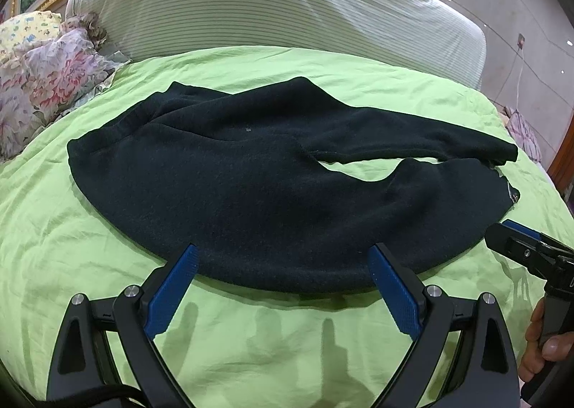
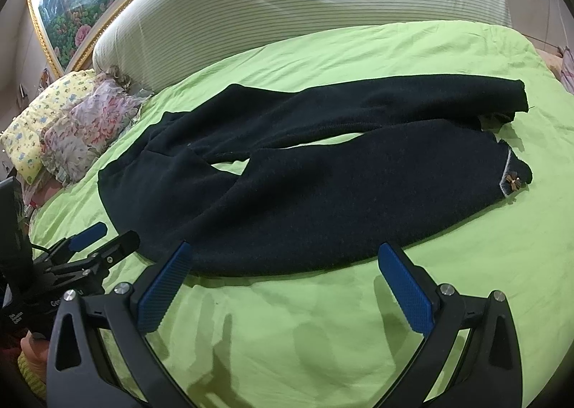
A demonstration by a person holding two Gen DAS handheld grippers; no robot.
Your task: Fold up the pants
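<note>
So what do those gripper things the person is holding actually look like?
Each gripper, left gripper and right gripper, is a black plastic frame with triangular cut-outs and silver bolts. Its two fingers carry blue textured pads. A black cable trails from the left one.

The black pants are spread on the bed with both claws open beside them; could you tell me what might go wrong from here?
1. The black pants lie on a loose green sheet; a claw may pinch both.
2. The legs are unevenly spread, with the far leg angled away, so a fold could end crooked.
</note>
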